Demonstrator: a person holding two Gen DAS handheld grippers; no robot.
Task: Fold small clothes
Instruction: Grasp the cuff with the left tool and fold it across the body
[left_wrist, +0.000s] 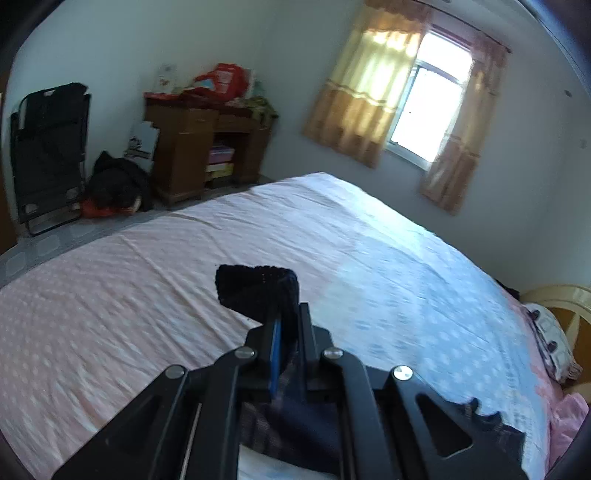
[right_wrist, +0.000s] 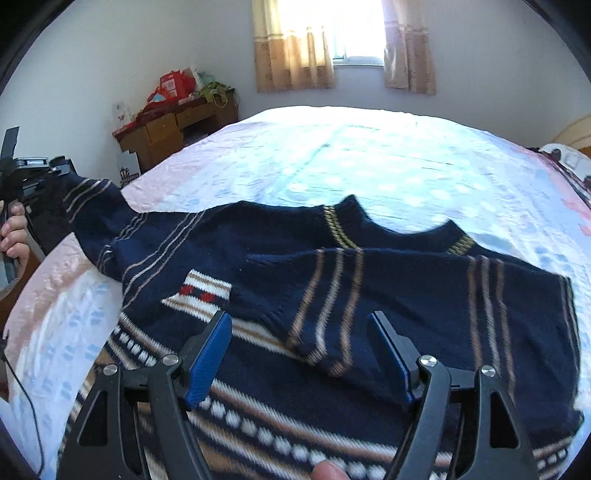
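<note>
A small navy knit sweater (right_wrist: 258, 258) with tan stripes and a white patterned hem lies on the bed (right_wrist: 369, 155). Its right sleeve (right_wrist: 332, 306) is folded across the chest. Its left sleeve (right_wrist: 96, 210) is pulled out to the left and lifted. My left gripper (left_wrist: 288, 314) is shut on that sleeve's cuff (left_wrist: 255, 288), held above the bed; it also shows in the right wrist view (right_wrist: 40, 173) at the far left. My right gripper (right_wrist: 299, 339) is open and empty, just above the folded right sleeve.
The pink dotted bed sheet (left_wrist: 147, 277) spreads ahead. A wooden desk (left_wrist: 199, 147) with red bags stands by the far wall, a black folding chair (left_wrist: 48, 147) to its left. A curtained window (left_wrist: 424, 99) is behind. Pillows (left_wrist: 550, 339) lie at the right.
</note>
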